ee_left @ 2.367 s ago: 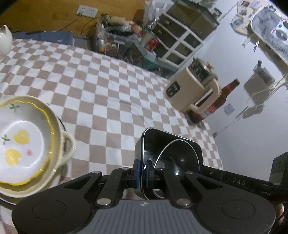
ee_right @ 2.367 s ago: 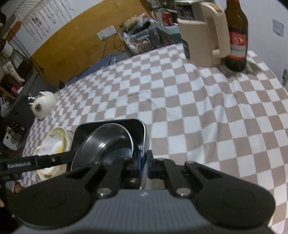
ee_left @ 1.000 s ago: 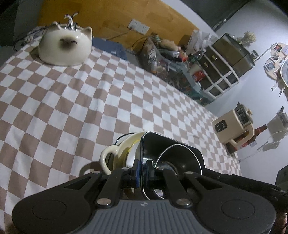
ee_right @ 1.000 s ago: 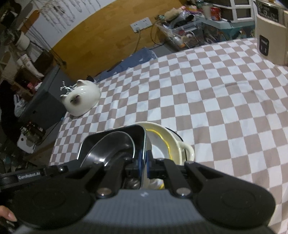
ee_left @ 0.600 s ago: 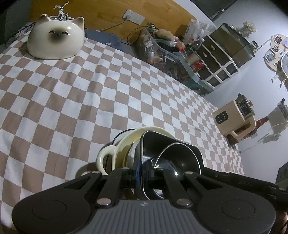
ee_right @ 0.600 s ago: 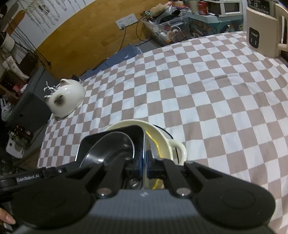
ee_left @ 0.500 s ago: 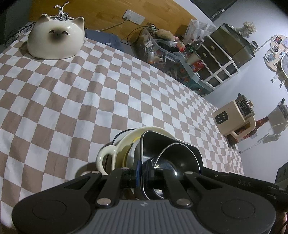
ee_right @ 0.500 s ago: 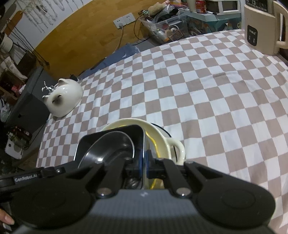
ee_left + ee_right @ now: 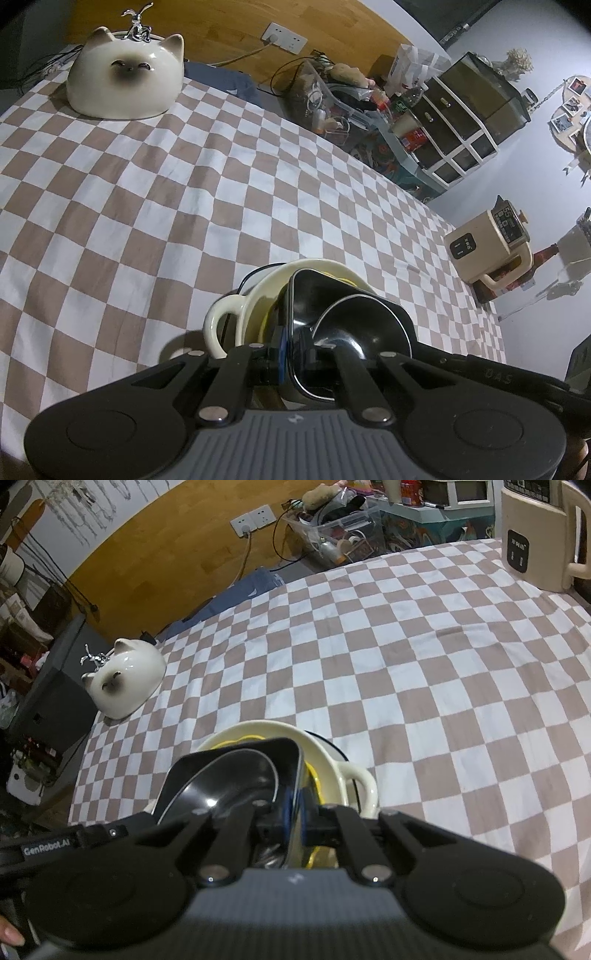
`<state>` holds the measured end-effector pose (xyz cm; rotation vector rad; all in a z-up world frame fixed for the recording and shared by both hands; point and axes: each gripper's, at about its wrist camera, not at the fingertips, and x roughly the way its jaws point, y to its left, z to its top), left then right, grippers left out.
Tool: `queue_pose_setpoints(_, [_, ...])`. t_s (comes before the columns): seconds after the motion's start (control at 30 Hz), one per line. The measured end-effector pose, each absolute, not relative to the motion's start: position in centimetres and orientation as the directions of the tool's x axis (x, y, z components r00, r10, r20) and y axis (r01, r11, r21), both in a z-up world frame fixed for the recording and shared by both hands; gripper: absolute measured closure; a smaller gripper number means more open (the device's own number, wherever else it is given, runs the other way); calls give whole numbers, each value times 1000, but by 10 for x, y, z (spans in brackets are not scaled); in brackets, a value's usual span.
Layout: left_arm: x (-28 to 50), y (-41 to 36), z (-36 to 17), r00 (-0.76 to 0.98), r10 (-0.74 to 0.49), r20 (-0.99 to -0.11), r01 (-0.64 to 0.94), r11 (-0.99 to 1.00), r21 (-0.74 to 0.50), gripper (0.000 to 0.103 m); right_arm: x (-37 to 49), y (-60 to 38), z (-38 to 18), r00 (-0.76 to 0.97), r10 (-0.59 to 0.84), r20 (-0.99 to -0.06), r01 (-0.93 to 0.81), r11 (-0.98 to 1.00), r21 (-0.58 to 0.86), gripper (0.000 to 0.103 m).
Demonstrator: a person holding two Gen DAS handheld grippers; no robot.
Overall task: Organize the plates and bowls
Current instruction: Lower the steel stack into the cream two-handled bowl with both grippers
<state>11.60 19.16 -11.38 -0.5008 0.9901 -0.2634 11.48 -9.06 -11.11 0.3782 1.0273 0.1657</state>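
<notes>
A black square dish with a round black bowl nested in it sits between both grippers. My left gripper is shut on the dish's left rim. My right gripper is shut on the opposite rim of the dish, beside the round bowl. Directly under the dish is a cream two-handled bowl with a yellow-rimmed plate inside. The right wrist view shows this bowl too. Whether the dish rests in it I cannot tell.
A white cat-shaped ceramic piece stands at the far left of the checked tablecloth. A beige electric jug and a brown bottle stand at the far right edge. Cluttered bins and drawers lie beyond the table.
The black dish with its bowl has been carried left from over bare cloth to above the cream bowl. In the last half second it has hardly moved. Both grips are unchanged.
</notes>
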Motion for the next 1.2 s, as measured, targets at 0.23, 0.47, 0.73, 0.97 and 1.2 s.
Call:
queue_pose_setpoints(0.23, [115, 192, -114, 525, -431, -734, 1, 863, -506, 97, 115, -87, -112, 521, 299, -799, 17, 933, 360, 97])
queue_pose_setpoints(0.47, [113, 190, -113, 516, -435, -738, 14, 866, -501, 97, 111, -87, -120, 591, 310, -745, -47, 935, 352, 98])
queue_pose_setpoints(0.73, [114, 189, -115, 512, -436, -740, 16, 866, -500, 97, 95, -91, -127, 657, 326, -680, -82, 927, 366, 98])
queue_pose_setpoints(0.97, [123, 188, -119, 498, -456, -737, 16, 855, -519, 97, 94, -99, -129, 645, 354, -678, -81, 913, 400, 96])
queue_pose_setpoints(1.2, [143, 180, -123, 479, -440, -760, 49, 877, -477, 95, 124, -99, -124, 527, 384, -758, -28, 899, 437, 92])
